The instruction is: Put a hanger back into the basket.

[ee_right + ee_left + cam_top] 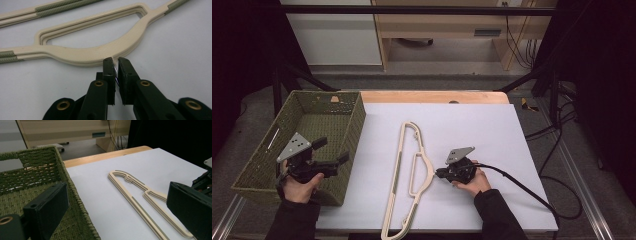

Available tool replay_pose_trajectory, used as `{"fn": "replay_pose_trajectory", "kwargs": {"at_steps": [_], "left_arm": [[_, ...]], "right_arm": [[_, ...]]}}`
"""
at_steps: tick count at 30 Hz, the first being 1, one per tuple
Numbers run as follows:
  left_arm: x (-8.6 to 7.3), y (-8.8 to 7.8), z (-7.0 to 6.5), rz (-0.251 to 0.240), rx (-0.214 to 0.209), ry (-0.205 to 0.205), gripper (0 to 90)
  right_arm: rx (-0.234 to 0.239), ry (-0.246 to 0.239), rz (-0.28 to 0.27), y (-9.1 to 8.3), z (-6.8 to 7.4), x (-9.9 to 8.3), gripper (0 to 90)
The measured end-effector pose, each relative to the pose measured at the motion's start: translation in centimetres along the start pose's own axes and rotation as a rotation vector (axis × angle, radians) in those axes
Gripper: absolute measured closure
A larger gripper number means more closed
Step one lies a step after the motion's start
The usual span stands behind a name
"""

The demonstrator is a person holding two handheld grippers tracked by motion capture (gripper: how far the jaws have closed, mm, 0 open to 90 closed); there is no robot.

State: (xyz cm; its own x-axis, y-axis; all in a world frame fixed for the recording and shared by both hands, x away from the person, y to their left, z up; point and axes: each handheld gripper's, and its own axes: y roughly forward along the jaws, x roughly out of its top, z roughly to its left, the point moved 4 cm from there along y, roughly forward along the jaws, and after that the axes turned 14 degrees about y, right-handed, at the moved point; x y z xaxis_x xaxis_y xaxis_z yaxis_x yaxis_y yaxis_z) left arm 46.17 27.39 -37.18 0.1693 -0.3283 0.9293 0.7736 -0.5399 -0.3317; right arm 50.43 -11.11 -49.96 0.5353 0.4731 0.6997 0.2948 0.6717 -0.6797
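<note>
A stack of cream plastic hangers [428, 165] lies flat on the white sheet, its long bar running from near to far. My right gripper [439, 173] sits at the hangers' curved neck [100, 53]. In the right gripper view its jaws [115, 62] are shut on a thin shiny piece, apparently the hook, right against the neck. My left gripper [332, 150] hovers over the near right corner of the green basket [357, 125], jaws wide apart and holding nothing [117, 215]. The left gripper view looks across the hangers [130, 196] with the right gripper [202, 180] at its edge.
The woven green basket [37, 167] stands at the table's left side, with nothing seen inside it. A white sheet [472, 130] covers the wooden table [432, 96]. The right gripper's black cable [522, 187] trails off to the right. Cabinets stand beyond the far edge.
</note>
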Motion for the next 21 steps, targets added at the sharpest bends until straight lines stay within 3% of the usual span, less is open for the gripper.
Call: {"fn": "replay_pose_trajectory", "kwargs": {"at_steps": [13,19,21], "left_arm": [[-0.04,0.13,-0.16,0.005,-0.002,0.003,3.9],[0.05,0.19,-0.42,0.006,-0.007,0.008,3.9],[0.17,0.25,-0.7,0.004,-0.013,0.01,4.0]], "right_arm": [[0.04,-0.006,0.024,-0.46,0.86,-0.27,88.5],[0.006,0.011,0.036,0.06,1.0,-0.7,81.9],[0.015,-0.001,0.031,0.35,1.03,-0.82,83.3]]}}
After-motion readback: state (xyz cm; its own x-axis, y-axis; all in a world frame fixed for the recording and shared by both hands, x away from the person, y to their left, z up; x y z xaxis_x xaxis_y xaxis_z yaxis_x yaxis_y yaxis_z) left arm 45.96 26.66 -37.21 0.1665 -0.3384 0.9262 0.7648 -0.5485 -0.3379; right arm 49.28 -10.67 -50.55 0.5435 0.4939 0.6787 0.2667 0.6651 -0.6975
